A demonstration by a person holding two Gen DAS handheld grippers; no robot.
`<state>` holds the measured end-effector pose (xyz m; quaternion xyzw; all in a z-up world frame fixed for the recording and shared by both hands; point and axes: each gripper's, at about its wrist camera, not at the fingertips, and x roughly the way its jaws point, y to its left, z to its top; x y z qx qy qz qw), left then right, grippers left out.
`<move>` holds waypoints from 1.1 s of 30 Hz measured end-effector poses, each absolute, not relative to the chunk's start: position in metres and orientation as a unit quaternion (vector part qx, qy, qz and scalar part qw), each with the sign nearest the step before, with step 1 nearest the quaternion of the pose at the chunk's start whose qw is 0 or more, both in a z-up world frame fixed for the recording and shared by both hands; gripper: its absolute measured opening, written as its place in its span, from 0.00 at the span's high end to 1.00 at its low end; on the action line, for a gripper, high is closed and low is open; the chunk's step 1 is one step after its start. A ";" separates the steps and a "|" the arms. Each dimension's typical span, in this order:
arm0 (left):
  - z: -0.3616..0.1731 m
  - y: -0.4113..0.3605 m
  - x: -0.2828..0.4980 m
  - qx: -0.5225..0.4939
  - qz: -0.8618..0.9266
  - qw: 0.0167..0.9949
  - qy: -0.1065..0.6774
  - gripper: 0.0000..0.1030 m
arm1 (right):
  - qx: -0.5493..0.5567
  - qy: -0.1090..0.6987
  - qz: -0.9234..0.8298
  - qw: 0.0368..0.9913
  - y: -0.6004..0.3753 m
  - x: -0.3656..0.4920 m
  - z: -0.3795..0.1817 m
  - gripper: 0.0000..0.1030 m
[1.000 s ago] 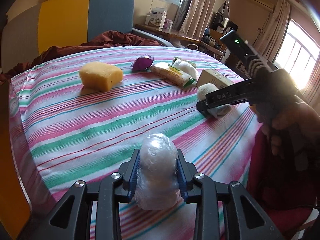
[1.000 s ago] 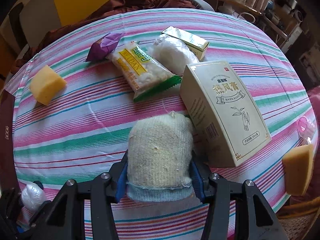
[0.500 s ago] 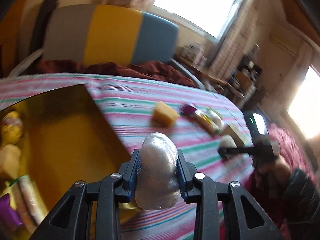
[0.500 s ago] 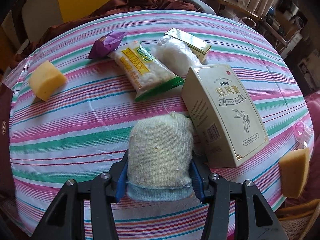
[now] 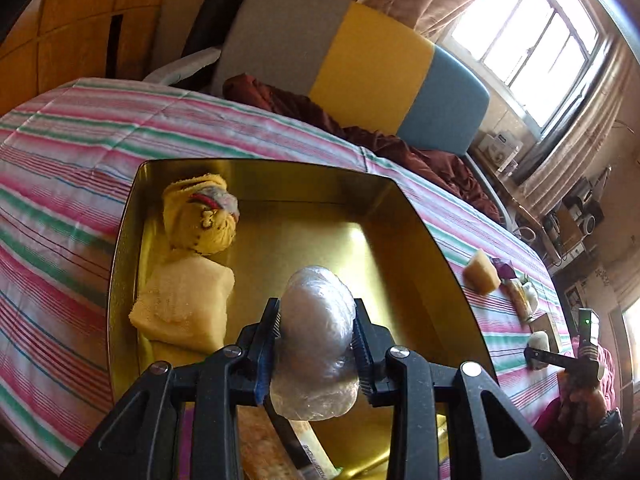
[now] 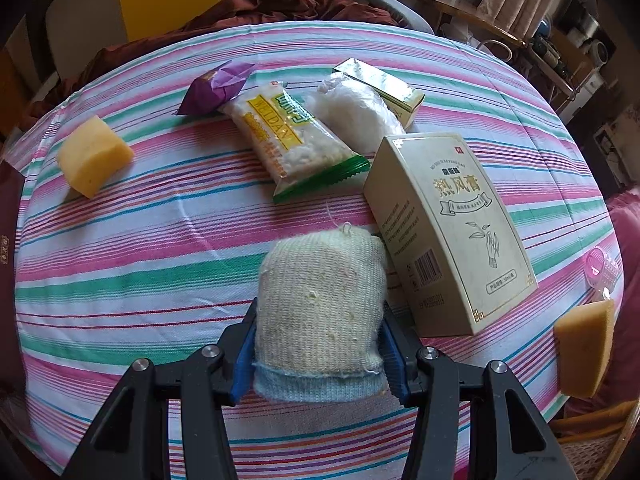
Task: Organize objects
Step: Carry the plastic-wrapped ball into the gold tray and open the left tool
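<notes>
Left tool gripped a plastic-wrapped bundle over the gold tin; right tool clamped a knitted roll above the striped bench. Both looked light and soft, the wrap probably slippery, so a mid-body hold seemed best. Boxes, packets and sponges lay scattered in a sunlit, cluttered room.

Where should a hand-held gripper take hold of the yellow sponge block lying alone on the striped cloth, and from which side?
Grip the yellow sponge block across its two flat side faces, at about mid-height, coming from above. It lies alone on the striped cloth, with free space around it, and its parallel faces give the pads an even seat. It looks soft, so a gentle squeeze is probably enough.
</notes>
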<state>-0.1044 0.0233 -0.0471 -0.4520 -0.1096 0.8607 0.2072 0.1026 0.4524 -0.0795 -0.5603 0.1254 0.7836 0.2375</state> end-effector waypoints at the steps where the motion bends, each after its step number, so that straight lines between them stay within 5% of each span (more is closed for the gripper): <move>1: -0.050 0.023 -0.107 -0.454 0.860 0.204 -0.109 0.68 | -0.560 0.125 0.784 0.237 0.453 0.100 -0.081 0.48; 16: -0.073 0.023 -0.140 -0.495 0.856 0.139 -0.049 0.67 | -0.560 0.124 0.784 0.237 0.456 0.097 -0.083 0.47; 23: -0.065 0.028 -0.127 -0.486 0.860 0.149 -0.044 0.48 | -0.560 0.125 0.784 0.238 0.457 0.098 -0.083 0.47; 33: -0.033 0.021 -0.089 -0.424 0.896 0.130 -0.021 0.46 | -0.560 0.116 0.785 0.240 0.463 0.095 -0.086 0.48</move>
